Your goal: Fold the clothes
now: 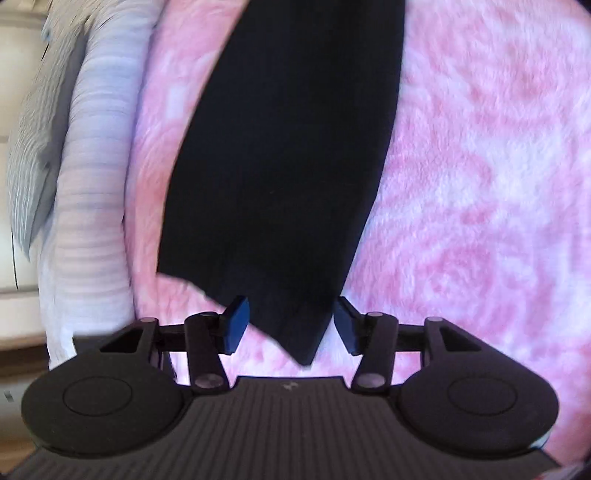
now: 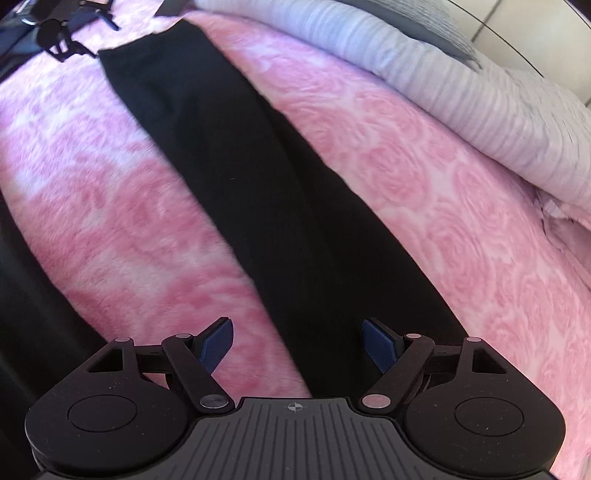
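Observation:
A long black garment [image 1: 280,155] lies stretched flat on a pink rose-patterned blanket [image 1: 480,147]. In the left wrist view my left gripper [image 1: 291,325] is open, its blue pads either side of the garment's pointed near corner, not gripping it. In the right wrist view the same black garment [image 2: 280,206] runs from the far left toward me. My right gripper [image 2: 297,347] is open over its near end, jaws wide apart. The left gripper [image 2: 70,33] shows small at the garment's far end.
A white and grey striped pillow or duvet [image 1: 85,177] lies along the blanket's edge; it also shows in the right wrist view [image 2: 461,85]. A pale wall or furniture [image 1: 14,110] stands beyond it. A dark shape [image 2: 22,314] borders the blanket at left.

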{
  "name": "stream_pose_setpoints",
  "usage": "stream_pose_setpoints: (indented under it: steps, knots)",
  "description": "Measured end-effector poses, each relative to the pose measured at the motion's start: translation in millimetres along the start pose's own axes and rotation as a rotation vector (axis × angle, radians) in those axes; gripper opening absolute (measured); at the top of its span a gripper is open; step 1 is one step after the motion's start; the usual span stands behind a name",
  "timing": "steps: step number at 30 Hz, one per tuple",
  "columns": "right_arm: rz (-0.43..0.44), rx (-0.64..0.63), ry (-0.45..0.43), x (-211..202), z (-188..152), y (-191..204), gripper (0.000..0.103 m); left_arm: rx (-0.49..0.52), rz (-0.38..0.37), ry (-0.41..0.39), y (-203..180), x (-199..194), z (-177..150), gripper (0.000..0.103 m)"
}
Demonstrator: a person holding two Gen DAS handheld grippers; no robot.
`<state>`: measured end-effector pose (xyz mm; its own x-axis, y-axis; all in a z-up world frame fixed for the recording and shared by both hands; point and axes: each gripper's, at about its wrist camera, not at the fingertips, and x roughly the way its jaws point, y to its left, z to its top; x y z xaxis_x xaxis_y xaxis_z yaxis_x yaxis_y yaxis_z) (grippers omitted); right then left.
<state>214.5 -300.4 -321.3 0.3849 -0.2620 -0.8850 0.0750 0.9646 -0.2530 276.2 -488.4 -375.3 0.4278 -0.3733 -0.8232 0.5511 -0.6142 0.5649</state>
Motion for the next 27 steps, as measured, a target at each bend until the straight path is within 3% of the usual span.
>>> stream_pose_setpoints:
  steps: [2, 3, 4, 5, 7, 10, 13, 16, 19, 23, 27]
  knots:
    - [-0.022, -0.016, 0.011, 0, 0, 8, 0.080, 0.036, -0.009, -0.014, -6, 11, 2, 0.036]
    - [-0.033, -0.024, 0.017, 0, 0, 12, 0.080, 0.050, -0.030, -0.020, -7, 14, 2, 0.024]
    - [-0.044, -0.032, 0.022, -1, -1, 15, 0.080, 0.068, -0.062, -0.023, -8, 16, 2, 0.003]
    - [-0.054, -0.040, 0.028, -1, -1, 19, 0.080, 0.077, -0.068, -0.027, -10, 14, 1, 0.000]
    - [-0.082, -0.045, 0.046, 0, -3, 26, 0.080, 0.082, -0.047, -0.038, -12, 6, -4, 0.000]
    - [-0.091, -0.045, 0.067, -5, -7, 34, 0.080, -0.015, 0.010, -0.025, -5, -24, -27, 0.000]
    - [-0.071, -0.033, 0.049, -17, -10, 41, 0.080, -0.009, -0.030, -0.006, -24, -59, -52, 0.000]
    - [-0.032, 0.005, 0.044, -24, -14, 50, 0.080, 0.007, -0.061, 0.057, -49, -58, -65, 0.000]
    - [0.009, 0.020, 0.063, -25, -19, 62, 0.080, -0.039, -0.070, 0.135, -62, -40, -75, 0.000]
    - [0.006, 0.057, 0.070, -37, -31, 63, 0.080, -0.201, -0.062, 0.178, -46, -38, -84, 0.000]
    - [-0.045, 0.195, 0.125, -43, -60, 41, 0.080, -0.324, -0.041, 0.142, -30, -64, -75, 0.000]
